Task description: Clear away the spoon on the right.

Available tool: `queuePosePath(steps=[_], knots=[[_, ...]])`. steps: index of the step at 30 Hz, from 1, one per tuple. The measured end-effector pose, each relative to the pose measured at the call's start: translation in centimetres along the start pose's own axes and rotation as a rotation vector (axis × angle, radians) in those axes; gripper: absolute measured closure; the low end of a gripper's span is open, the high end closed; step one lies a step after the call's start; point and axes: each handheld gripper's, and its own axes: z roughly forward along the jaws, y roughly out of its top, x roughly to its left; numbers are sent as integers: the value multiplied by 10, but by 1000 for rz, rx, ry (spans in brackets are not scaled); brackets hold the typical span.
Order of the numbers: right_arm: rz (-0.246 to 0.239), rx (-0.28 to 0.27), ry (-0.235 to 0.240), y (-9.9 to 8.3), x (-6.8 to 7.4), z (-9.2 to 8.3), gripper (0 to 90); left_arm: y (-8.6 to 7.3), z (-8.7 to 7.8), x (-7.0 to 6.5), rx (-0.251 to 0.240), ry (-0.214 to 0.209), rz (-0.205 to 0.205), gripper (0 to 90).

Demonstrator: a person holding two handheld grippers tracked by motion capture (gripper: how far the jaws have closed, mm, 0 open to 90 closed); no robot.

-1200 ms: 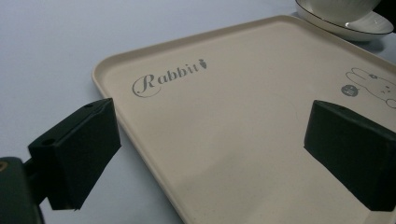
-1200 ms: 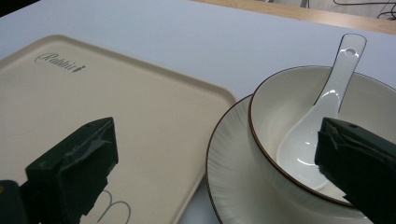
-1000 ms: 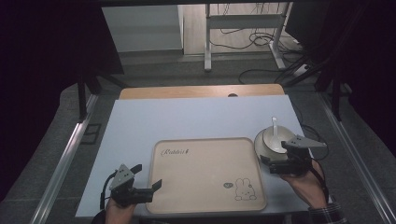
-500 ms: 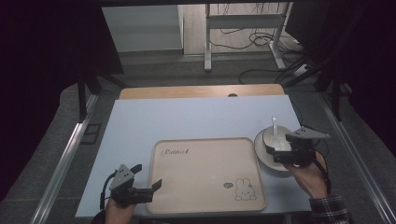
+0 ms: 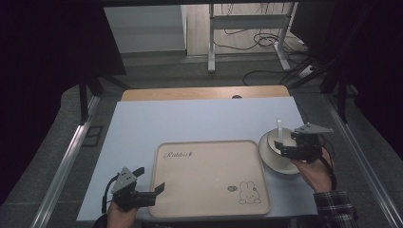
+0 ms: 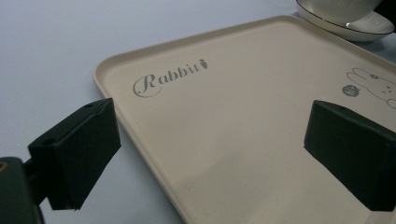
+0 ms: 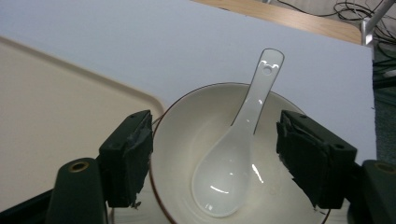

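High view – bowl (image 5: 280,152): a white bowl is set on the table (image 5: 199,121) just off the 3 o'clock edge of the tray (image 5: 209,178), a spoon (image 5: 279,130) leaning in it with the handle toward 12 o'clock.
High view – right gripper (image 5: 297,145): it is held over the bowl's 3 o'clock side, probably so that the bowl or the spoon can be taken; its jaws have just been closing, with nothing pinched yet.
High view – left gripper (image 5: 147,183): it is kept at the tray's 7 o'clock corner, jaws spread, likely in wait or to steady the tray.
High view – room: a pale blue table top is seen, a wooden strip at 12 o'clock, dark floor, metal legs and cables beyond.
Left gripper view – jaws: they are spread wide over the tray (image 6: 243,116) edge, touching nothing; the word "Rabbit" and a rabbit drawing are printed on it, and the bowl (image 6: 345,18) is seen at 1 o'clock.
Right gripper view – jaws: they are set apart either side of the bowl (image 7: 187,140); whether the rim is touched cannot be told.
Right gripper view – spoon (image 7: 238,144): it is laid inside, ladle end at 6 o'clock.
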Motion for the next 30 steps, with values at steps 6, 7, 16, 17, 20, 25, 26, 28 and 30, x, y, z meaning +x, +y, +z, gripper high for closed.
queuePosePath(steps=[6, 7, 16, 17, 20, 25, 26, 28, 30], knots=[[1, 30, -41, 4, -7, 9, 352, 0, 0, 0, 0, -1, 0, 34], [0, 35, -45, 4, -8, 10, 364, 0, 0, 0, 0, -1, 0, 34], [-3, 67, -53, 8, -12, 25, 441, 0, 0, 0, 0, -2, 0, 35], [0, 70, -55, 8, -13, 27, 448, 0, 0, 0, 0, -2, 0, 35], [8, 74, -60, 9, -14, 31, 464, 0, 0, 0, 0, -2, 0, 35], [21, 81, -65, 10, -16, 38, 520, 0, 0, 0, 1, -3, -1, 35], [19, 83, -66, 11, -17, 39, 529, 0, 0, 0, 1, -3, 0, 35], [20, 94, -76, 12, -17, 41, 551, 0, 0, 0, 1, -3, 0, 35], [20, 98, -83, 12, -18, 43, 569, 0, 0, 0, 2, -3, 0, 35]])
